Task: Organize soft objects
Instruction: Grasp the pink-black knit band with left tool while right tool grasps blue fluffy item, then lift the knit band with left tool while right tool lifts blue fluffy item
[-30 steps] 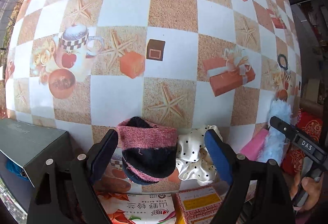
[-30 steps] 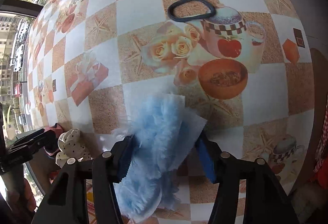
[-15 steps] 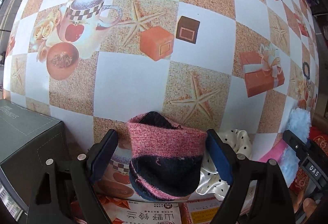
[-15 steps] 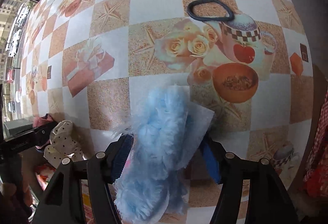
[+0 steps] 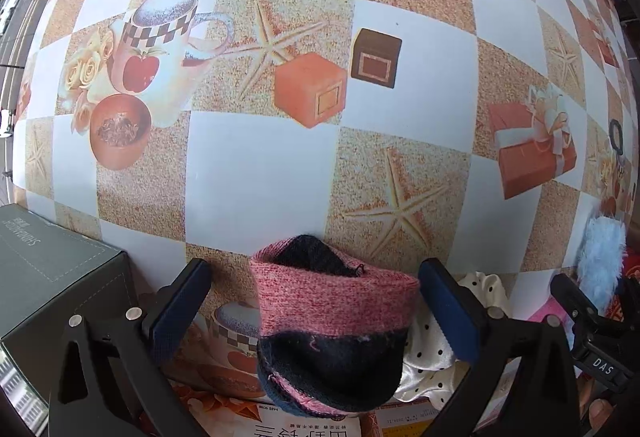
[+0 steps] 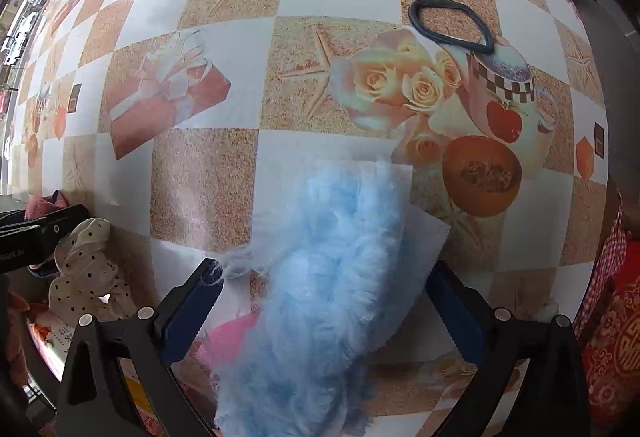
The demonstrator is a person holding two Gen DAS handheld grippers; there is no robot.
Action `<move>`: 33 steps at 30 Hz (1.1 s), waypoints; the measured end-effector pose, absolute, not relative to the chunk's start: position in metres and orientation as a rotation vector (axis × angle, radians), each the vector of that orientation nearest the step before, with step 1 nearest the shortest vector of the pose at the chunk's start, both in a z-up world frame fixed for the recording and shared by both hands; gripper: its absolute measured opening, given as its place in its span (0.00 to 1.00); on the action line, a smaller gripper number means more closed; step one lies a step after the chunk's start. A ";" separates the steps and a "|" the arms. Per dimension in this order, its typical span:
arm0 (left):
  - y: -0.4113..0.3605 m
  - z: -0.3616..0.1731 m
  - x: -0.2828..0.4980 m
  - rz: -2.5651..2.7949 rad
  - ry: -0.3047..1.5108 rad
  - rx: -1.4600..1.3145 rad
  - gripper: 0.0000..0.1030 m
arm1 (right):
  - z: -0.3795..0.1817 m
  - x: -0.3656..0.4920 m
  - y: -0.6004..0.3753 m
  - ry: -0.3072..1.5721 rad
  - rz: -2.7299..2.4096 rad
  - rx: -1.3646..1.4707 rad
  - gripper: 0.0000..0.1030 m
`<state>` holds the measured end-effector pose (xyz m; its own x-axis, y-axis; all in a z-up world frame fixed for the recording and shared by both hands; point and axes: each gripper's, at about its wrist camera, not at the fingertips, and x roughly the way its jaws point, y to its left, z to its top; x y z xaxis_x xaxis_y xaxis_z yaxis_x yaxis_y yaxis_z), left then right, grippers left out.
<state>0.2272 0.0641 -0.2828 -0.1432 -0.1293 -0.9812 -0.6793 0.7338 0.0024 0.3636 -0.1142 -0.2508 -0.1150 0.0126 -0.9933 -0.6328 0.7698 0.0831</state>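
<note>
A pink and black knit sock (image 5: 332, 321) lies on the printed tablecloth (image 5: 256, 177) between the fingers of my left gripper (image 5: 315, 273). Its jaws are opening; the left pad stands clear of the sock and the right pad is just beside it. A fluffy light-blue item (image 6: 332, 257) with a white tag lies between the fingers of my right gripper (image 6: 324, 269). Those jaws are opening too, and neither pad presses on the fluff. A white polka-dot scrunchie (image 5: 432, 353) sits right of the sock, and it shows at the left in the right wrist view (image 6: 84, 261).
A grey box (image 5: 52, 277) stands left of the sock. Printed packets (image 5: 304, 425) lie along the near edge. A pink cloth (image 6: 228, 337) lies under the blue fluff. A black hair band (image 6: 452, 21) rests farther out. A person's red apron (image 6: 612, 337) is at the right.
Both pairs of jaws have widened. The right pads have come off the blue fluffy item. The left gripper has sunk closer over the sock, which now fills more of the view.
</note>
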 end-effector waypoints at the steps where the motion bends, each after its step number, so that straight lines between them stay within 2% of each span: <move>1: 0.067 -0.284 0.228 0.542 1.680 -0.660 1.00 | -0.255 0.365 -0.122 1.603 0.586 -0.511 0.95; 2: 0.068 -0.283 0.227 0.551 1.667 -0.666 0.99 | -0.253 0.363 -0.122 1.592 0.582 -0.519 0.87; 3: 0.074 -0.285 0.229 0.558 1.647 -0.664 0.93 | -0.247 0.360 -0.126 1.577 0.588 -0.525 0.70; 4: 0.073 -0.281 0.228 0.559 1.628 -0.652 0.89 | -0.242 0.359 -0.126 1.558 0.604 -0.527 0.58; 5: 0.072 -0.273 0.228 0.552 1.611 -0.633 0.77 | -0.239 0.355 -0.123 1.555 0.626 -0.514 0.35; 6: 0.070 -0.268 0.230 0.540 1.598 -0.606 0.57 | -0.237 0.357 -0.125 1.574 0.643 -0.482 0.33; 8: 0.071 -0.261 0.233 0.500 1.585 -0.587 0.29 | -0.232 0.362 -0.131 1.579 0.641 -0.437 0.33; 9: 0.074 -0.256 0.234 0.492 1.570 -0.601 0.26 | -0.228 0.363 -0.134 1.571 0.642 -0.412 0.33; 20: 0.067 -0.183 0.238 0.443 1.410 -0.527 0.25 | -0.181 0.366 -0.161 1.551 0.674 -0.178 0.33; 33: -0.053 -0.120 0.254 0.148 1.349 -0.346 0.25 | -0.155 0.346 -0.205 1.494 0.629 -0.196 0.33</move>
<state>0.2545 -0.0533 -0.1205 0.2205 -0.0933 -0.9709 -0.3019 0.9400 -0.1589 0.3462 -0.2048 -0.1551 -0.0465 0.2685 -0.9622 -0.5012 0.8269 0.2550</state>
